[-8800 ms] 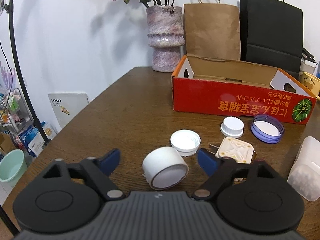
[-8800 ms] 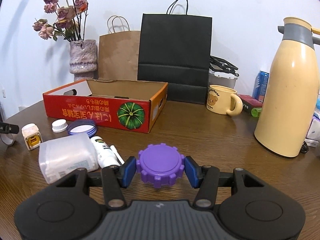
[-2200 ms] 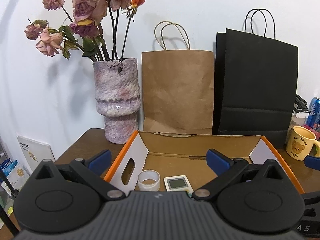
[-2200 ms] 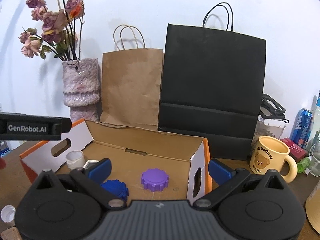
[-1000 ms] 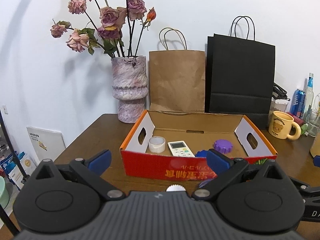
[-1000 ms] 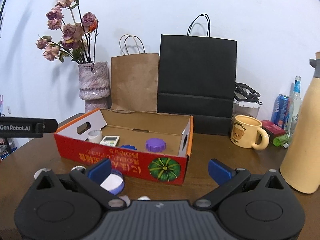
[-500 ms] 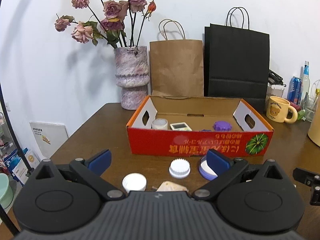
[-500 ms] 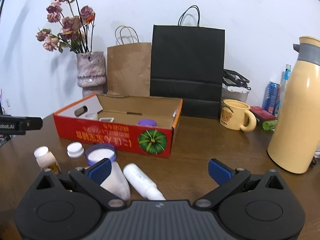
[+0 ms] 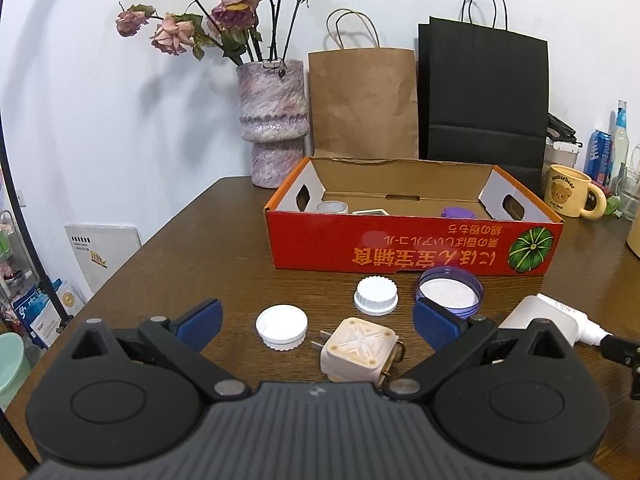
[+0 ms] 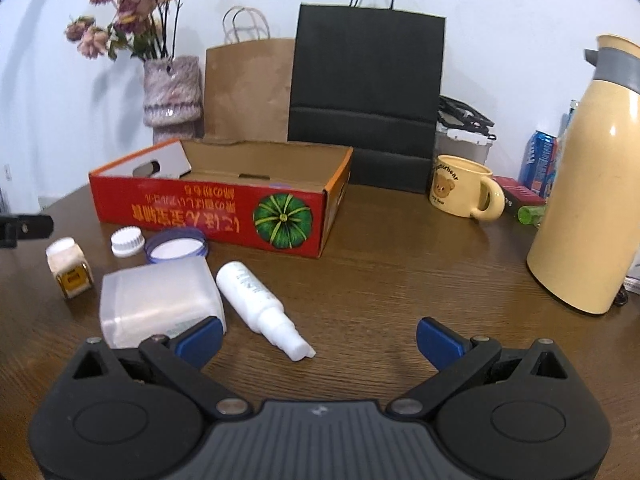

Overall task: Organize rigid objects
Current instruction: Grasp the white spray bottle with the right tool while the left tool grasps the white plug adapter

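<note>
Both grippers, left (image 9: 316, 322) and right (image 10: 318, 340), gape wide and empty above the table (image 10: 400, 280); caps (image 9: 282, 326), plug (image 9: 358, 354) and bottle (image 10: 260, 300) lie before the box (image 9: 412, 248).

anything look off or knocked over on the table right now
The white spray bottle lies on its side beside the frosted plastic container. A purple lid and white caps sit loose, without jars, before the red box.

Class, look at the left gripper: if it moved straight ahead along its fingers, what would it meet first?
Probably the beige plug adapter, lying on the table between the open fingers of the left gripper. Beyond it sit the white caps, then the red box.
</note>
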`<action>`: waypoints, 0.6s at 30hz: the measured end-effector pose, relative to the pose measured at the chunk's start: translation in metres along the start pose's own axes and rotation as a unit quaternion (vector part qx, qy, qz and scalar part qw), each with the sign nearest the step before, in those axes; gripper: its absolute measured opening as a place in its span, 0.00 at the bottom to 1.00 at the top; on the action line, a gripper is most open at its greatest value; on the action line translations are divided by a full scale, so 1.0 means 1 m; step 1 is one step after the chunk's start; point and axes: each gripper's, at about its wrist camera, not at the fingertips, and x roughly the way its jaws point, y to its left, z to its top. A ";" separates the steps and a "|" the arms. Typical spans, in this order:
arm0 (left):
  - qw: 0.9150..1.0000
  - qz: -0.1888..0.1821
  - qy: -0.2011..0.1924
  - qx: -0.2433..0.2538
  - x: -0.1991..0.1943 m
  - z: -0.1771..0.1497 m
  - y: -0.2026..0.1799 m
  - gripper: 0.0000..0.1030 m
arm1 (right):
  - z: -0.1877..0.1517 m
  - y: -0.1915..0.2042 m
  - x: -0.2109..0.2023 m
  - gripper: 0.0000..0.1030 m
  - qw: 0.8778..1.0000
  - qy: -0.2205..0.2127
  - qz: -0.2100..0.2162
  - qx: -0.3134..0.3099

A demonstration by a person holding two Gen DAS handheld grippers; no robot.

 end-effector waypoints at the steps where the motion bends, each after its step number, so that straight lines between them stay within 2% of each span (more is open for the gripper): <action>1: 1.000 0.001 0.001 -0.001 0.001 0.000 0.001 1.00 | 0.001 0.002 0.004 1.00 1.000 0.003 0.000 -0.007; 9: 1.000 0.004 0.010 -0.003 0.010 0.000 0.006 1.00 | 0.009 0.012 0.038 0.96 0.999 0.029 -0.002 -0.041; 13: 1.000 0.008 0.012 -0.004 0.014 0.000 0.010 1.00 | 0.012 0.012 0.049 0.94 0.998 0.031 0.022 -0.043; 16: 1.000 0.011 0.013 -0.007 0.016 0.001 0.013 1.00 | 0.016 0.017 0.056 0.89 0.998 0.026 0.037 -0.055; 18: 1.000 0.013 0.014 -0.007 0.018 0.001 0.014 1.00 | 0.018 0.020 0.061 0.80 0.997 0.025 0.045 -0.062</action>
